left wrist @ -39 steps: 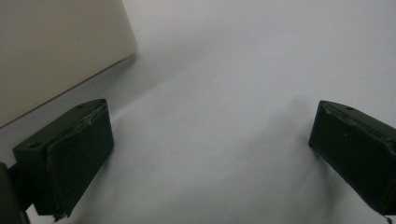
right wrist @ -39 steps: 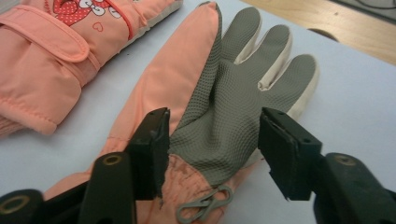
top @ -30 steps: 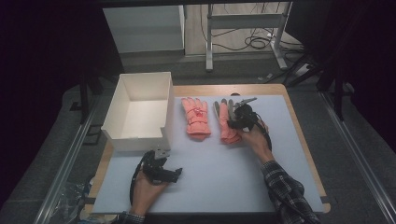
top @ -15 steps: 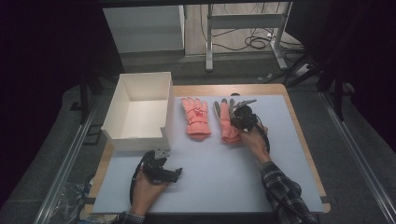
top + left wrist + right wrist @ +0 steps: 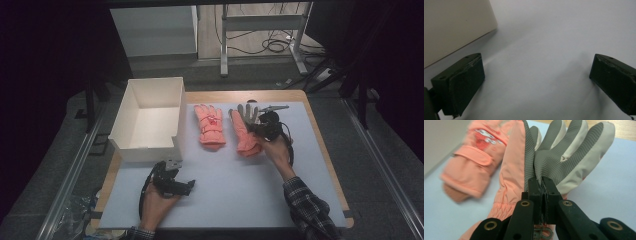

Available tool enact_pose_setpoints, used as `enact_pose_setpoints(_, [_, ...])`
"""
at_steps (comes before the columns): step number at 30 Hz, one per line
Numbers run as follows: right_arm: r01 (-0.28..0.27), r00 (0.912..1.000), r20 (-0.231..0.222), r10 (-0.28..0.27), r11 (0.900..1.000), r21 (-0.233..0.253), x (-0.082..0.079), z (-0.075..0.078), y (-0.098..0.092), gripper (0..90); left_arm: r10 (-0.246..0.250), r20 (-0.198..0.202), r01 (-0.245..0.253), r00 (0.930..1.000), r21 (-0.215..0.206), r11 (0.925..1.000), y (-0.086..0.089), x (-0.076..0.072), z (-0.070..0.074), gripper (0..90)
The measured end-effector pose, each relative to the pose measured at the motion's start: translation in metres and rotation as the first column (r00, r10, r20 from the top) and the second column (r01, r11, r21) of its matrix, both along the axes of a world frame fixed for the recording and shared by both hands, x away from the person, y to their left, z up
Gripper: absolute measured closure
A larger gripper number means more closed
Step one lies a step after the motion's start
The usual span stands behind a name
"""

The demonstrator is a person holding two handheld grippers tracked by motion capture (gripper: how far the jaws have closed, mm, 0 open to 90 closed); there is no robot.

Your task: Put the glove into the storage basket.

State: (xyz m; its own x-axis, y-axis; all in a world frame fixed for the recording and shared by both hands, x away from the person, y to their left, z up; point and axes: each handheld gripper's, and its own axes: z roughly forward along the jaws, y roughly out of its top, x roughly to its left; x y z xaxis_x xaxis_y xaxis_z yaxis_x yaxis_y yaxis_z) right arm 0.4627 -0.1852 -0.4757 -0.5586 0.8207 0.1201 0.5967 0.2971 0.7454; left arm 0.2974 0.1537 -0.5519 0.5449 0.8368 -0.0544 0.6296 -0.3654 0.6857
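Right gripper (image 5: 541, 185): jaws pressed together, pinching the grey palm fabric of the right-hand glove (image 5: 554, 157), which was laid on the worktop (image 5: 240, 175) beside a second pink glove (image 5: 210, 125). Left gripper (image 5: 536, 82): jaws spread, held near the white box (image 5: 150, 120).

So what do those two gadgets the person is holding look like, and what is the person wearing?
Both are black. The left gripper has two blocky black jaws, a grey plate on top and a black cable looping back. The right gripper has slim black jaws on linked arms with brass-coloured rivets, and a black cable too. The right sleeve is dark plaid.
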Motion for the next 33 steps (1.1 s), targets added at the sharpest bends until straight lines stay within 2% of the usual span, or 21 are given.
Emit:
enact_pose_setpoints(1, [-0.004, 1.0000, -0.008, 0.005, 0.999, 0.032, -0.007, 0.005, -0.001, 86.3, 0.000, 0.000, 0.000, 1.0000, 0.000, 1.0000, 0.000, 0.000, 0.000, 0.0])
enact_pose_setpoints(2, [-0.008, 0.9999, -0.008, 0.008, 0.999, 0.039, -0.009, 0.006, -0.002, 86.3, 0.000, 0.000, 0.000, 1.0000, 0.000, 1.0000, 0.000, 0.000, 0.000, 0.0])
enact_pose_setpoints(4, [-0.011, 0.9999, -0.008, 0.012, 0.999, 0.045, -0.013, 0.008, -0.002, 86.3, 0.000, 0.000, 0.000, 1.0000, 0.000, 1.0000, 0.000, 0.000, 0.000, 0.0])
enact_pose_setpoints(5, [-0.016, 0.9998, -0.008, 0.017, 0.998, 0.058, -0.022, 0.011, -0.002, 86.2, 0.000, -0.001, 0.000, 1.0000, 0.001, 1.0000, 0.000, 0.000, 0.000, 0.0])
enact_pose_setpoints(9, [-0.027, 0.9996, -0.008, 0.028, 0.996, 0.080, -0.038, 0.015, -0.002, 86.2, 0.000, -0.001, 0.000, 1.0000, 0.001, 1.0000, 0.000, 0.000, 0.000, 0.0])
enact_pose_setpoints(10, [-0.027, 0.9996, -0.008, 0.028, 0.996, 0.080, -0.038, 0.015, -0.002, 86.2, 0.000, 0.000, 0.000, 1.0000, 0.001, 1.0000, 0.000, 0.000, 0.000, 0.0])
enact_pose_setpoints(11, [-0.030, 0.9995, -0.007, 0.031, 0.995, 0.092, -0.047, 0.016, -0.003, 86.2, 0.000, -0.001, 0.000, 1.0000, 0.001, 1.0000, 0.000, 0.000, 0.000, 0.0])
enact_pose_setpoints(14, [-0.030, 0.9995, -0.001, 0.030, 0.994, 0.105, -0.061, 0.016, -0.004, 86.1, 0.000, -0.001, 0.000, 1.0000, 0.001, 1.0000, 0.000, 0.000, 0.000, 0.0])
enact_pose_setpoints(17, [-0.031, 0.9995, 0.001, 0.031, 0.994, 0.105, -0.070, 0.014, -0.004, 86.1, 0.000, 0.000, 0.000, 1.0000, 0.001, 1.0000, 0.000, 0.000, 0.000, 0.0])
enact_pose_setpoints(18, [-0.025, 0.9997, 0.000, 0.025, 0.993, 0.119, -0.078, 0.011, -0.005, 86.1, 0.002, 0.001, -0.002, 1.0000, -0.002, 1.0000, 0.000, 0.000, 0.000, 0.0])
enact_pose_setpoints(24, [-0.003, 0.9999, -0.010, 0.004, 0.989, 0.150, -0.099, 0.002, -0.006, 86.1, 0.000, 0.000, 0.000, 1.0000, 0.002, 1.0000, 0.000, 0.000, 0.000, 0.0])
enact_pose_setpoints(25, [-0.003, 0.9999, -0.010, 0.004, 0.989, 0.150, -0.099, 0.002, -0.006, 86.1, 0.000, 0.000, 0.000, 1.0000, 0.002, 1.0000, 0.000, 0.000, 0.000, 0.0])
enact_pose_setpoints(28, [0.011, 0.9999, -0.014, -0.009, 0.990, 0.142, -0.113, -0.008, -0.003, 86.0, 0.000, 0.000, 0.000, 1.0000, 0.002, 1.0000, 0.000, 0.000, 0.000, 0.0])
enact_pose_setpoints(33, [0.036, 0.9990, -0.030, -0.032, 0.989, 0.144, -0.122, -0.019, -0.003, 86.0, 0.000, 0.000, 0.000, 1.0000, 0.002, 1.0000, 0.000, 0.000, 0.000, 0.0])
